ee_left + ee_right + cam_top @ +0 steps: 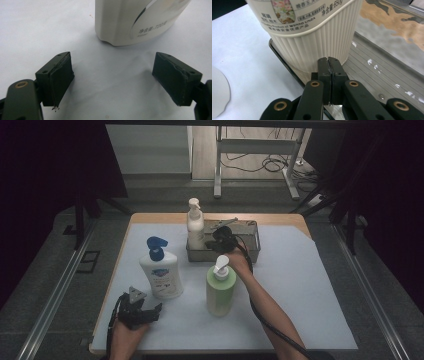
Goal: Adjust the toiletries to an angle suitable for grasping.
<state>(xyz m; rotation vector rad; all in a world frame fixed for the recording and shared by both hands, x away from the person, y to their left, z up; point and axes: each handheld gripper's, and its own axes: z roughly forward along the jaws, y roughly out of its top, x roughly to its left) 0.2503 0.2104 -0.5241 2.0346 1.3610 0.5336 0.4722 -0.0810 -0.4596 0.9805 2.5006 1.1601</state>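
Right gripper point(329, 65), jaws pressed together, sits at the cream bottle point(312, 37) in the metal tray point(250, 251); left gripper point(112, 77), at seven o'clock, jaws apart.

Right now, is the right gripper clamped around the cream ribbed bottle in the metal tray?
No. The right gripper has its jaws shut on each other with nothing between them, in front of the cream ribbed bottle standing in the metal tray.

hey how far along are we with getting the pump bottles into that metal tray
Done: one cream pump bottle stands in the metal tray. In hand: the right claw is shut, empty, at that bottle's ribbed base; the left claw is open near the blue-pump bottle. Left: that bottle and the green bottle stand on the white sheet, outside the tray.
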